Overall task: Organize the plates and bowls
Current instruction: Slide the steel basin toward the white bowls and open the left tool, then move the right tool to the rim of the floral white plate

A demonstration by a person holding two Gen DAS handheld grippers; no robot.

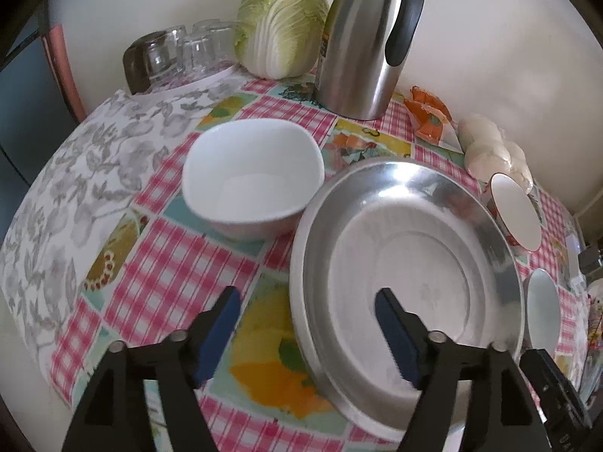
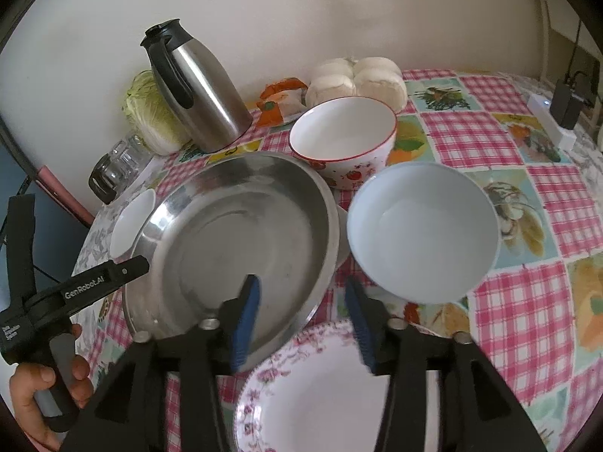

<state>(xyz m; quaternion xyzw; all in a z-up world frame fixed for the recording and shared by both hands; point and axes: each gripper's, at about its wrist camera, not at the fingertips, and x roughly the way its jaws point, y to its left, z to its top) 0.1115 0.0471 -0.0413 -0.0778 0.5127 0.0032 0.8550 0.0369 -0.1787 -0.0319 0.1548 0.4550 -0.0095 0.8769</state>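
The right hand-held gripper is wide open and holds nothing. Right under it, at the near edge of the table, lies a white plate with pink flowers. Its left finger hangs over the rim of the big steel plate, and its right finger is just beside the pale blue bowl. The blue bowl sits ahead and a bit to the right, so this hand is the nearer one to it.

The left hand-held gripper is wide open too and empty. The steel plate's near rim lies between its fingers. A white square bowl stands farther off, ahead and left.

Behind come the strawberry bowl, a steel jug and a cabbage.

The left tool reads "GenRobot.AI".
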